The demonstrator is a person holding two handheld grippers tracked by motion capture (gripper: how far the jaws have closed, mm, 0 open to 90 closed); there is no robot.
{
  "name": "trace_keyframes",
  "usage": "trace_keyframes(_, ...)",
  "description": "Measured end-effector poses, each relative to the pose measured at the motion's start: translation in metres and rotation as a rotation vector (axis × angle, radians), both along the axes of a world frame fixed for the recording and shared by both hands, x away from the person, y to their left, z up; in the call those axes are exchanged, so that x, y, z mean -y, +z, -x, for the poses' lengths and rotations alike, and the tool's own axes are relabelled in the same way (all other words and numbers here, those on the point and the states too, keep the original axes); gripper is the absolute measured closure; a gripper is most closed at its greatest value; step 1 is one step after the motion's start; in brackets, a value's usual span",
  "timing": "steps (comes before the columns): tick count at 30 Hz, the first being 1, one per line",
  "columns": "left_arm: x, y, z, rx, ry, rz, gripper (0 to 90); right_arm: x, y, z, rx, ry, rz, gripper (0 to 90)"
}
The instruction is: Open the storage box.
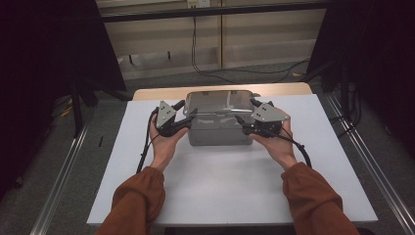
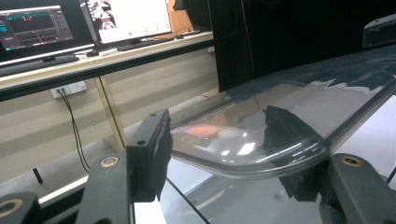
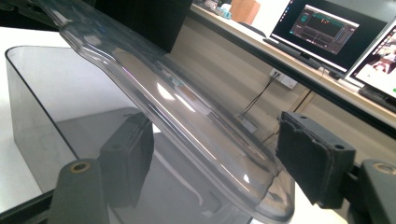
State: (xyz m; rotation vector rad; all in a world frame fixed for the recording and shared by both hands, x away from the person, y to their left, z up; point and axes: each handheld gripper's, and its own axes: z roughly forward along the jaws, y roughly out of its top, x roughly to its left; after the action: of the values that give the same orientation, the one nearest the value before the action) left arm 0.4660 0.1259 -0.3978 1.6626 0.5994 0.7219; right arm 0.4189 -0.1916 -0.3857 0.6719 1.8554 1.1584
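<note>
lid (image 1: 219, 101) clear, hard to trace over grey box (image 1: 215, 133) | left gripper (image 1: 186, 119) pinches lid edge | right gripper (image 1: 242, 122) spread around lid, not pressing | white table (image 1: 323, 161), far edge

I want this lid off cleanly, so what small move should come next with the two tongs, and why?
Probably close the right tongs on the clear lid before lifting. Its pads stand apart from the lid edge between them, while the left tongs straddle the other end, and the lid sits tilted over the grey box.

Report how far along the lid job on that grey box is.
Done: the clear lid is over the grey box, though tilted, not seated. In hand: left gripper clamps one end; right gripper straddles the other, jaws open. Left: probably settling it flat.
</note>
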Motion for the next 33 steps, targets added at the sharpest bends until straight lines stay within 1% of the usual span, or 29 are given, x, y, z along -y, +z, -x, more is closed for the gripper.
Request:
trace_keyframes(1, 0.000, 0.001, 0.000, -0.001, 0.000, -0.006, 41.7, 0.000, 0.000, 0.000, 0.000, 0.000, 0.000, 27.9)
trace_keyframes(3, 0.000, 0.001, -0.001, 0.000, -0.001, -0.005, 41.7, 0.005, -0.001, -0.004, -0.026, 0.007, -0.043, 33.4)
trace_keyframes(5, 0.000, 0.001, -0.001, -0.002, -0.001, 0.001, 41.7, 0.009, 0.000, -0.006, -0.033, 0.005, -0.060, 34.4)
trace_keyframes(6, 0.000, 0.001, -0.001, -0.003, -0.002, 0.008, 41.7, 0.009, 0.000, -0.006, -0.033, 0.005, -0.060, 34.4)
trace_keyframes(7, -0.001, 0.002, -0.002, -0.005, -0.005, 0.008, 41.8, 0.013, 0.000, -0.008, -0.039, -0.003, -0.071, 35.3)
trace_keyframes(9, -0.001, 0.002, -0.002, -0.008, -0.004, 0.017, 41.8, 0.014, 0.000, -0.009, -0.043, -0.007, -0.076, 35.9)
trace_keyframes(10, -0.001, 0.003, -0.002, -0.009, -0.005, 0.025, 41.8, 0.016, -0.001, -0.010, -0.050, -0.007, -0.091, 36.6)
trace_keyframes(11, -0.001, 0.003, -0.003, -0.007, -0.006, 0.016, 42.0, 0.020, 0.000, -0.012, -0.056, -0.010, -0.108, 38.3)
trace_keyframes(13, -0.001, 0.004, -0.003, -0.005, -0.005, 0.008, 42.1, 0.023, 0.000, -0.013, -0.054, 0.000, -0.116, 39.2)
trace_keyframes(14, -0.001, 0.004, -0.003, -0.007, 0.000, 0.015, 42.1, 0.023, 0.000, -0.013, -0.054, 0.000, -0.116, 39.2)
trace_keyframes(15, 0.000, 0.005, -0.003, -0.008, 0.007, 0.021, 42.1, 0.023, 0.000, -0.014, -0.051, -0.004, -0.116, 42.1)
trace_keyframes(16, 0.000, 0.005, -0.003, -0.008, 0.007, 0.021, 42.2, 0.023, 0.000, -0.014, -0.051, -0.004, -0.116, 42.1)
trace_keyframes(18, 0.000, 0.005, -0.003, -0.007, 0.003, 0.012, 42.3, 0.022, -0.001, -0.014, -0.045, -0.005, -0.117, 42.9)
trace_keyframes(20, 0.000, 0.005, -0.003, -0.006, 0.003, 0.011, 42.2, 0.022, -0.001, -0.015, -0.039, -0.009, -0.123, 45.9)
trace_keyframes(21, 0.000, 0.005, -0.003, -0.007, 0.002, 0.009, 42.4, 0.023, -0.001, -0.016, -0.031, -0.009, -0.135, 48.8)
trace_keyframes(23, 0.000, 0.006, -0.004, -0.007, 0.003, 0.020, 42.5, 0.023, -0.001, -0.016, -0.032, -0.008, -0.142, 49.3)
trace_keyframes(24, 0.000, 0.007, -0.004, 0.001, 0.003, 0.018, 42.9, 0.023, 0.000, -0.017, -0.028, -0.007, -0.148, 50.5)
trace_keyframes(25, 0.000, 0.007, -0.004, 0.000, 0.003, 0.024, 43.3, 0.024, 0.001, -0.018, -0.024, -0.013, -0.152, 53.0)
trace_keyframes(26, 0.000, 0.008, -0.005, 0.002, 0.005, 0.031, 43.3, 0.024, 0.001, -0.018, -0.024, -0.013, -0.152, 53.0)
trace_keyframes(28, 0.001, 0.009, -0.006, 0.003, 0.003, 0.032, 43.5, 0.026, 0.001, -0.019, -0.029, -0.015, -0.171, 53.1)
trace_keyframes(30, 0.001, 0.010, -0.006, 0.004, 0.002, 0.033, 43.8, 0.027, 0.002, -0.019, -0.031, -0.021, -0.172, 54.2)
trace_keyframes(31, 0.001, 0.010, -0.007, 0.004, 0.002, 0.031, 43.8, 0.028, 0.002, -0.020, -0.023, -0.023, -0.175, 55.1)
trace_keyframes(33, 0.001, 0.011, -0.008, -0.001, 0.002, 0.043, 43.7, 0.029, 0.003, -0.021, -0.022, -0.025, -0.172, 55.8)
